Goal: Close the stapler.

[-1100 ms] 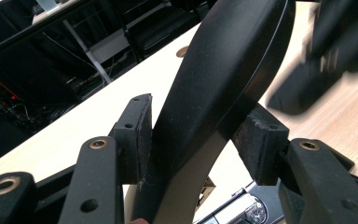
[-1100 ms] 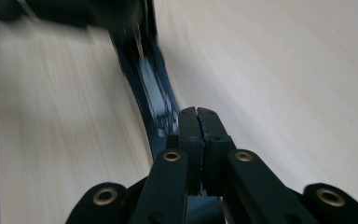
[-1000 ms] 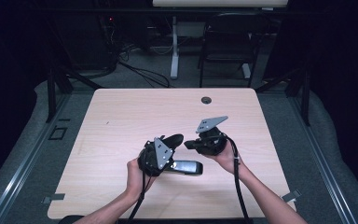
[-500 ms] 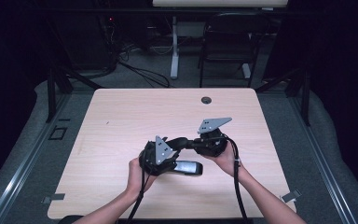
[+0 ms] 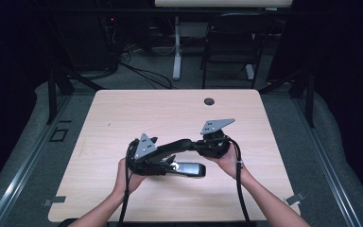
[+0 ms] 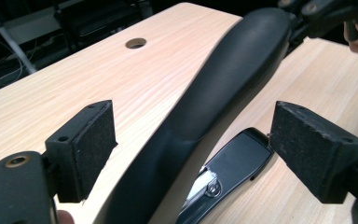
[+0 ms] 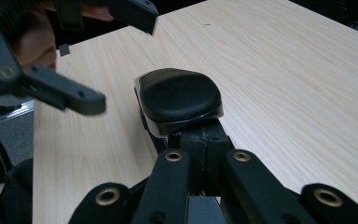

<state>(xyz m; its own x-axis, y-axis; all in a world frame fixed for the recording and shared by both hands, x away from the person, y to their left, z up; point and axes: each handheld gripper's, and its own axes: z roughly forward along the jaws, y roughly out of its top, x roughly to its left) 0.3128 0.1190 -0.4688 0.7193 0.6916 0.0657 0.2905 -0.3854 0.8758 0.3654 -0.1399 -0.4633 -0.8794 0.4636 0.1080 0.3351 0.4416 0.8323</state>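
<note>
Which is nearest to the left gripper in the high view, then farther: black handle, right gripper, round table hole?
1. black handle: runs right beside the left gripper, between its open pads.
2. right gripper: to the right, shut on the handle's far end.
3. round table hole: near the table's far edge.

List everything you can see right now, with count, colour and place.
stapler: one, black with a silver inside, near the table's front middle, lid swung up toward the right tool
table: one, light wood, centre of the high view
cable hole: one, dark, near the table's far edge
chair: one, black, behind the table
left tool: one, black, pads open either side of the stapler lid, not pressing it
right tool: one, black, shut on the lid's end
</note>
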